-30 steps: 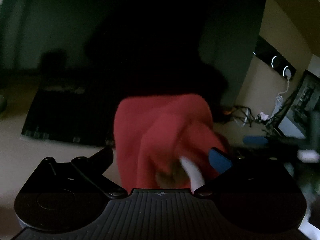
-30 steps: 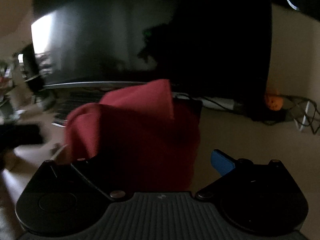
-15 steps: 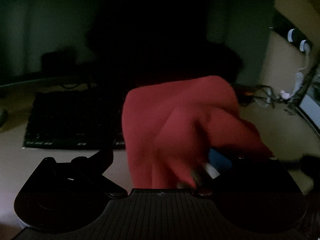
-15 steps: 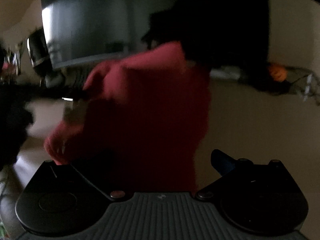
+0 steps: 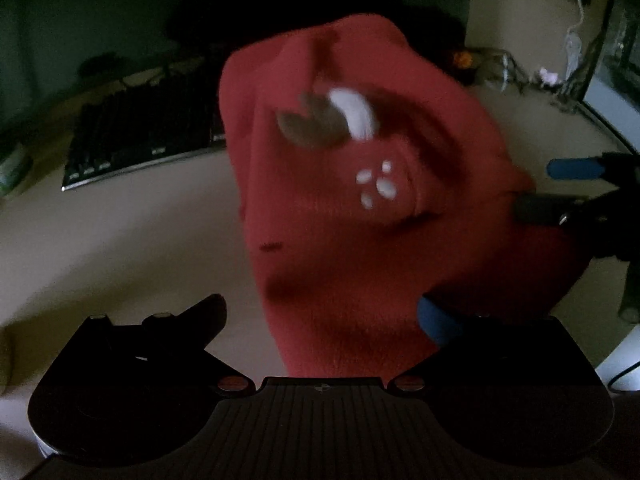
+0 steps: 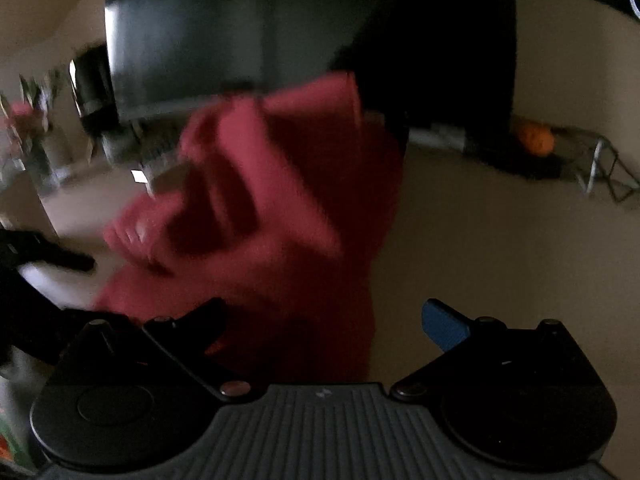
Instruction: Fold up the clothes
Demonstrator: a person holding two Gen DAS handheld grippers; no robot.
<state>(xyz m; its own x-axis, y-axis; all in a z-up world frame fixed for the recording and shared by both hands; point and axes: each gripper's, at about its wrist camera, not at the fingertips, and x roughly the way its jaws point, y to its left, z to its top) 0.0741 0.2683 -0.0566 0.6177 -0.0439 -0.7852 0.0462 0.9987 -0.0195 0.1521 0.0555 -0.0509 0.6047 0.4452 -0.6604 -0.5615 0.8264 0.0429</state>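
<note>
A small red garment (image 5: 360,216) hangs in the air above the tan table (image 5: 120,248). It is soft and knitted, with a brown and white picture and little white dots on the front. It is bunched up, not flat.

The left hand-held gripper (image 5: 320,312) has the red garment draped between its two fingers. The fingers stand wide apart, so they do not look like they are pinching it, but the cloth covers part of them and I cannot tell for sure.

The right hand-held gripper (image 6: 324,316) shows the same: its fingers are spread wide, and the red garment (image 6: 272,216) hangs over the black finger on the left. In the left wrist view, the right hand-held gripper (image 5: 560,188) sits at the right edge of the garment, touching it. I cannot tell if it has a grip.

A black keyboard (image 5: 140,132) lies on the table behind and to the left of the garment. A big dark screen (image 6: 224,32) stands behind the garment too.

What could go wrong? The garment is lumpy and the pictures are blurry, so things seem to be moving fast. If no finger has real hold, the cloth could slip off and land in a heap. It could also flop onto the keyboard. Then the fold would come out crooked.
</note>
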